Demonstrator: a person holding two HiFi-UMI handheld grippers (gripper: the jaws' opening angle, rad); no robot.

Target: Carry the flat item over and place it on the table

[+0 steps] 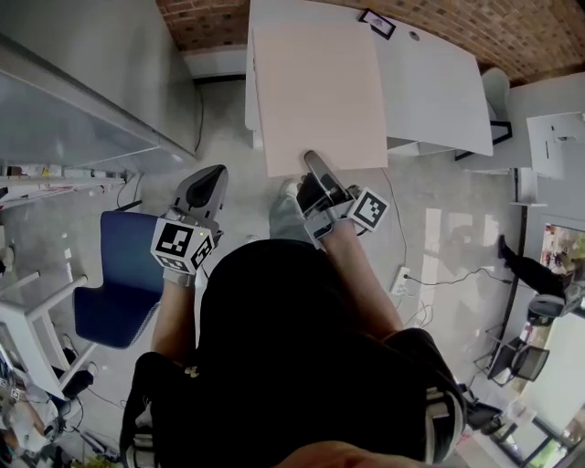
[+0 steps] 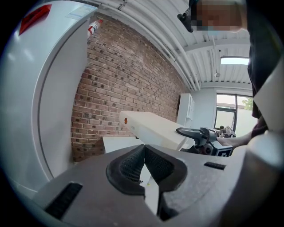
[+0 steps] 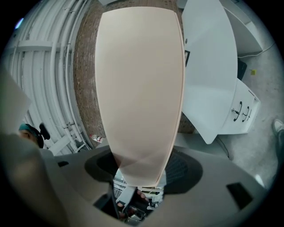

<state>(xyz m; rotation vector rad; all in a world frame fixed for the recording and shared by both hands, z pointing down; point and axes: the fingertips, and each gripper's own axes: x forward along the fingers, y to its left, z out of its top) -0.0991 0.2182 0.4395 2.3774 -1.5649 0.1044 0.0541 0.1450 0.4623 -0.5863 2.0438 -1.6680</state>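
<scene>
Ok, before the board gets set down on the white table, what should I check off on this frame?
1. Right tool clamped on flat board edge: ok.
2. Left tool shut, empty, off the board: ok.
3. Board lined up over white table: ok, its far part overlaps it in the head view.
4. Board resting on table: not ok, held in the air.
5. Landing spot free: cannot tell; black-framed item lies by the board's far corner, the rest is hidden.

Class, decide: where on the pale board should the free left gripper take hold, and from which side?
The near edge of the board, left of the right gripper, approached from the person's side. It is thin and flat, and that edge faces the person.
</scene>
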